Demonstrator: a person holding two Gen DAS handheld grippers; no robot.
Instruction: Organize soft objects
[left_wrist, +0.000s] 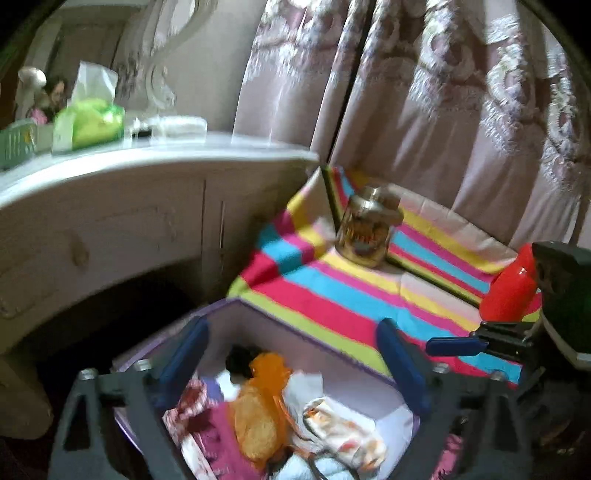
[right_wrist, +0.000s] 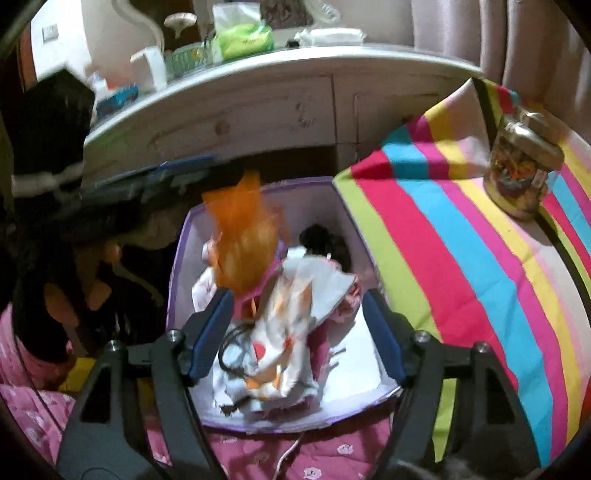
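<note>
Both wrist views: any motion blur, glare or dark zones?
Left wrist: curtain and dresser smeared, glare on red object, black under the dresser. Right wrist: orange item in the storage box streaked, left side dark, striped cloth sharp; heavy fisheye bend.

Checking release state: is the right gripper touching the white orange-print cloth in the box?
Cannot tell. In the right wrist view the right gripper is open around the white orange-print cloth; blur hides any gap at the fingers.

box (right_wrist: 354, 236) contents jumbled, left gripper (right_wrist: 147, 184) motion-blurred
</note>
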